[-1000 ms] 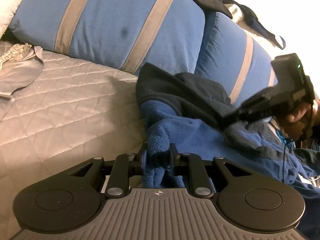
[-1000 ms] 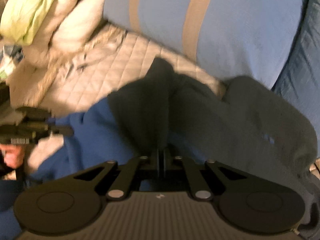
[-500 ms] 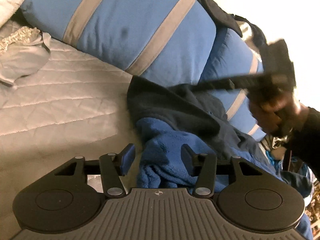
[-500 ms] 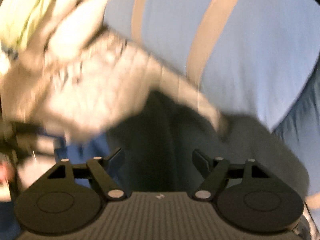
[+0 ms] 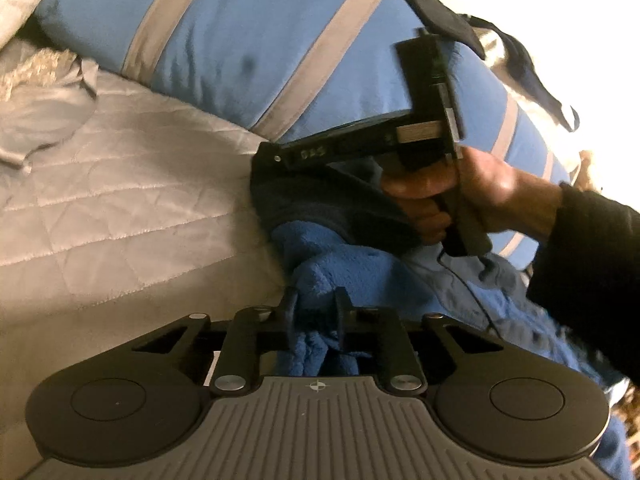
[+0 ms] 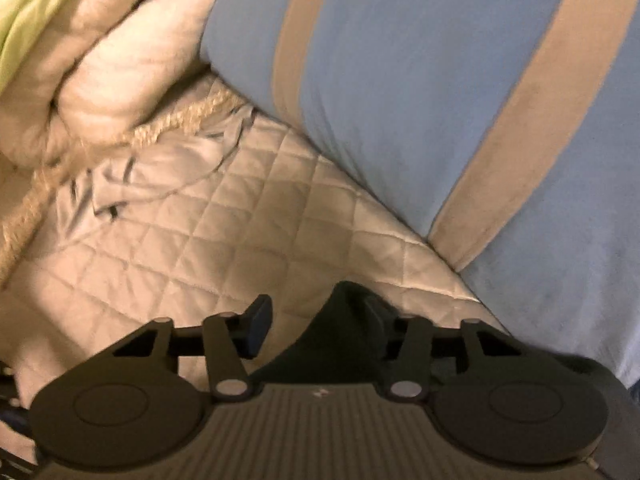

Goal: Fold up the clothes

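Observation:
A blue fleece garment [image 5: 360,264] with a dark navy part [image 5: 320,200] lies bunched on the quilted bed against the pillows. My left gripper [image 5: 316,314] has a fold of the blue fleece between its pads, and its jaws are closing tight on it. A hand [image 5: 460,192] holds my right gripper [image 5: 268,156] over the navy part's left corner. In the right wrist view, that dark corner [image 6: 340,320] pokes up between the fingers of the right gripper [image 6: 316,320]. It lies against the right finger [image 6: 378,312] with a gap to the left one. These jaws are closing.
Two blue pillows with beige stripes [image 5: 248,40] [image 6: 420,80] lean along the back. The beige quilted bedspread [image 5: 120,184] [image 6: 248,220] stretches to the left. A grey crumpled cloth [image 5: 44,120] [image 6: 132,176] lies on it, with a cream duvet [image 6: 120,56] and green fabric [image 6: 32,12] beyond.
The left jaws opened, then closed again on the blue fleece. The right gripper let go of the dark cloth, opened wide, swung left to the dark corner and narrowed around it.

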`<action>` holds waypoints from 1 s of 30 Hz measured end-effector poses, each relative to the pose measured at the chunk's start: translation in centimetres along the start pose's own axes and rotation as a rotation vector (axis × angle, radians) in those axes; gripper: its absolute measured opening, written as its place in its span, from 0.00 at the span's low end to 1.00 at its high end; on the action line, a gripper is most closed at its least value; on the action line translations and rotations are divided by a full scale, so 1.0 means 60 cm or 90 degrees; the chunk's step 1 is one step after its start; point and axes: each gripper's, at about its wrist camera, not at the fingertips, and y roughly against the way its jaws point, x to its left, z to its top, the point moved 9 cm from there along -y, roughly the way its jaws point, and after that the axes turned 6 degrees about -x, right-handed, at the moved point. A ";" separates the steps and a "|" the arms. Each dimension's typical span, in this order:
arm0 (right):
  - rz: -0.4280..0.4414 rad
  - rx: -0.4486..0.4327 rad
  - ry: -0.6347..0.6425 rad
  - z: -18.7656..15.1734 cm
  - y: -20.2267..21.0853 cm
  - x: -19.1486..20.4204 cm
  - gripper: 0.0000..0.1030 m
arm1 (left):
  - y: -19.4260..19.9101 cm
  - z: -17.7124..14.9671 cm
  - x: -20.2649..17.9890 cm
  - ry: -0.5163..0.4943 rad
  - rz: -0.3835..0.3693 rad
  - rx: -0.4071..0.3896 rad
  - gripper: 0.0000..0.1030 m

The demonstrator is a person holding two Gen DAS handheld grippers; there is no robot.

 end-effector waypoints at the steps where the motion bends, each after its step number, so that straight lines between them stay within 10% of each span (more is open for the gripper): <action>1: -0.006 0.005 0.014 -0.003 -0.003 0.003 0.21 | 0.003 -0.001 -0.003 -0.009 0.003 0.000 0.16; 2: -0.012 0.008 0.024 -0.005 -0.004 0.005 0.05 | 0.005 -0.002 -0.005 -0.015 0.005 -0.001 0.15; 17: -0.041 -0.066 -0.430 -0.035 -0.003 -0.160 0.05 | 0.023 -0.015 -0.016 -0.041 0.054 -0.018 0.19; 23: -0.071 -0.122 -0.371 0.000 0.087 -0.171 0.94 | 0.053 0.009 -0.025 -0.064 0.076 -0.024 0.45; 30: -0.129 -0.142 -0.253 -0.038 0.271 -0.210 1.00 | 0.122 0.071 -0.066 -0.113 0.094 -0.052 0.67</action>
